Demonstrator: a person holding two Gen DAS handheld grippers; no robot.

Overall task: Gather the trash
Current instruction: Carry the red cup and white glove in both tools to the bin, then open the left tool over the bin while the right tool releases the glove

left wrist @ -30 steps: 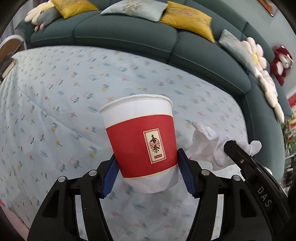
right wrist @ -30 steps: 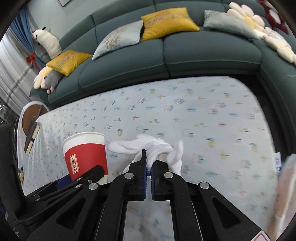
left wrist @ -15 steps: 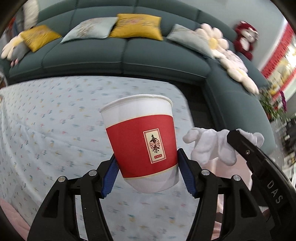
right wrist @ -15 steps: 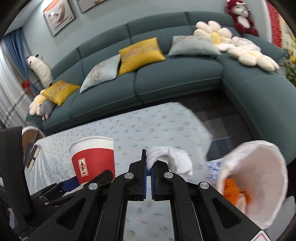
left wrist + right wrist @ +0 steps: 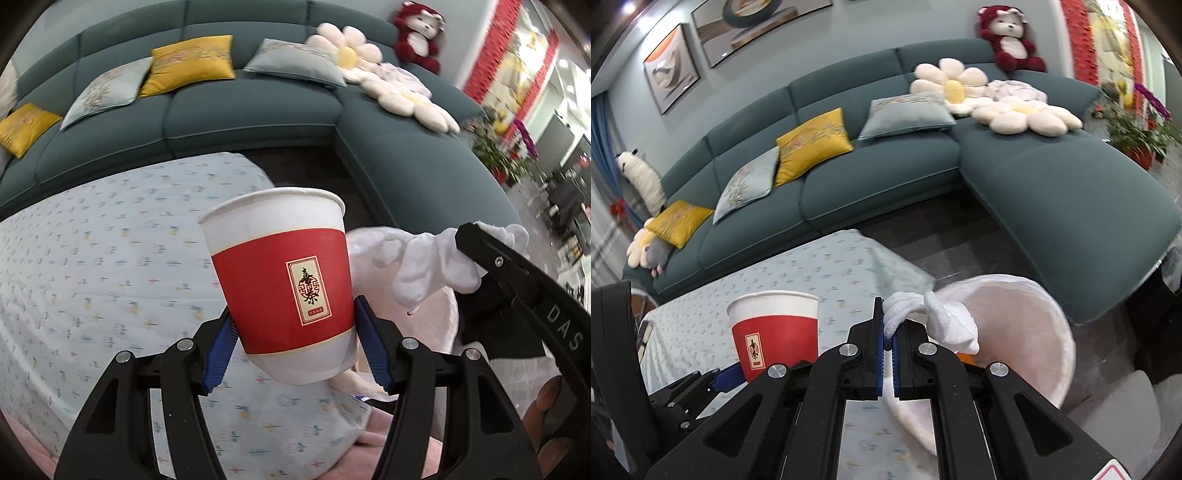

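**Cup and tissue held beside the white bin**

The left gripper (image 5: pixel 295 349) holds a red and white paper cup (image 5: pixel 282 280) between its blue pads, which press on the lower sides of the cup. The cup stands almost upright, a little tilted, and its inside cannot be seen. The right gripper (image 5: pixel 888 341) has its jaws closed on a crumpled white tissue (image 5: pixel 938 319), which sticks out past the fingertips, over the near rim of the bin. The round white waste bin lined with a pale bag (image 5: pixel 1049 332) is just right of the cup. Inside the bin something orange (image 5: pixel 966 357) shows below the tissue; I cannot tell what it is. The table with a light blue flowered cloth (image 5: pixel 820 269) lies left of the bin, and a dark green corner sofa (image 5: pixel 886 173) stands behind it.
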